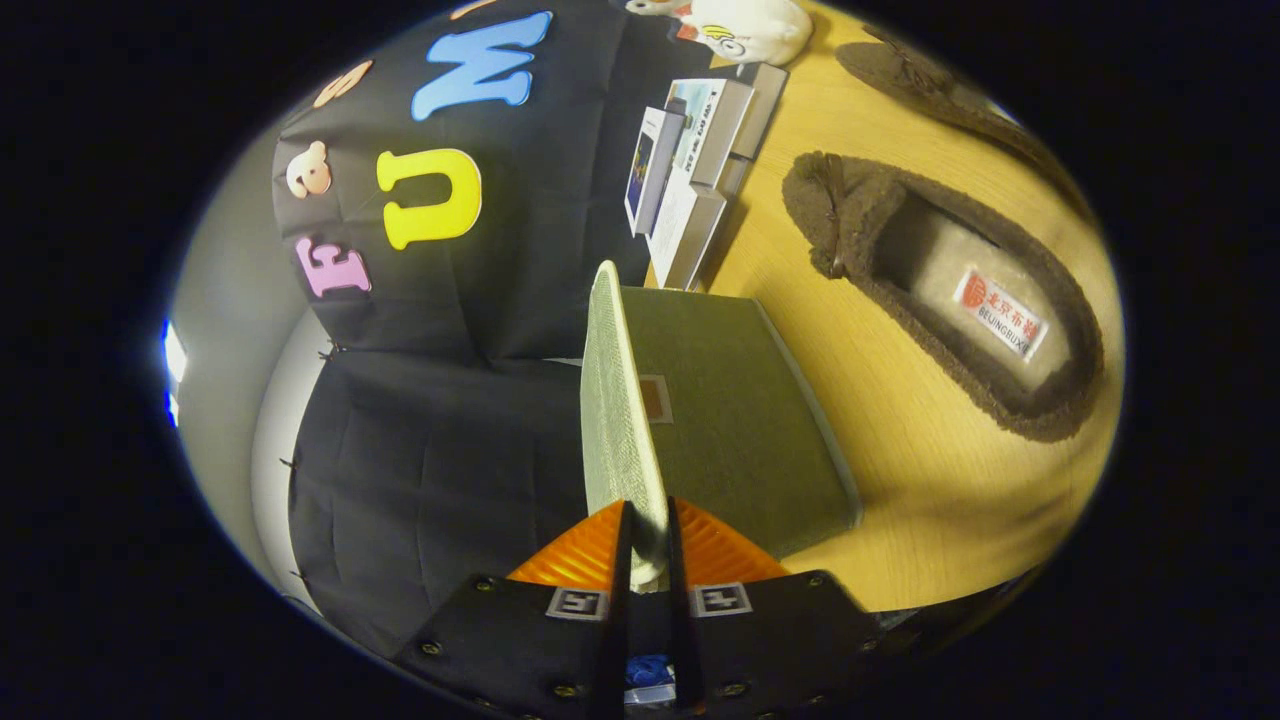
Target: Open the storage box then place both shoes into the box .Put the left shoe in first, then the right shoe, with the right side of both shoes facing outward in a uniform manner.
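My gripper [648, 522] is shut on the thin edge of the storage box lid [615, 400], a pale woven panel that I see edge-on, running away from the fingers. Beside it lies the olive-green body of the box [745, 420], resting on the wooden table [920, 490]. A brown fuzzy shoe [950, 300] with a pale insole and a red-and-white label lies on the table past the box, its opening facing me. The second brown shoe [935, 85] lies farther off, behind the first one.
A stack of small white and grey cartons [700, 150] stands on the table just beyond the box's far end. A white plush toy [750, 30] sits behind them. Black cloth wall [440, 450] runs along the lid's other side.
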### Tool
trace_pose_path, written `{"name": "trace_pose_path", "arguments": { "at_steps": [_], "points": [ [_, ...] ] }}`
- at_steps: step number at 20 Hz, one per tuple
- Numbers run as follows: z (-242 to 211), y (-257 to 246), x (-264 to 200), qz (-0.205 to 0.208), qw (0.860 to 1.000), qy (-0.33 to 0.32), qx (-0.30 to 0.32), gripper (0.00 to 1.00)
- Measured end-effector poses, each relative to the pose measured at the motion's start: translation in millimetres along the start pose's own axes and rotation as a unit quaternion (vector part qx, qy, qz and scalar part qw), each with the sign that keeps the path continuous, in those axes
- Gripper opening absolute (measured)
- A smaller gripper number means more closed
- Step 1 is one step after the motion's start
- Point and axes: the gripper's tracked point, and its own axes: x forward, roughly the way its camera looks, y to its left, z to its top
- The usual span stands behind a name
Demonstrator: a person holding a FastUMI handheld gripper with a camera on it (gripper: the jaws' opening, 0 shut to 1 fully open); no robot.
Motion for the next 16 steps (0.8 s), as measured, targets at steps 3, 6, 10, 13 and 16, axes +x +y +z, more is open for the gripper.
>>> {"name": "trace_pose_path", "arguments": {
  "at_steps": [3,6,10,13,16],
  "points": [
    [-1,15,-3,-0.02,0.999,0.009,-0.05,0.0],
    [4,38,-4,-0.018,0.996,0.008,-0.083,0.0],
    [1,76,0,-0.011,0.991,0.009,-0.132,0.0],
    [-3,103,6,-0.011,0.986,0.006,-0.167,0.0],
    [-10,130,15,-0.003,0.981,0.007,-0.195,0.0]
  ]
}}
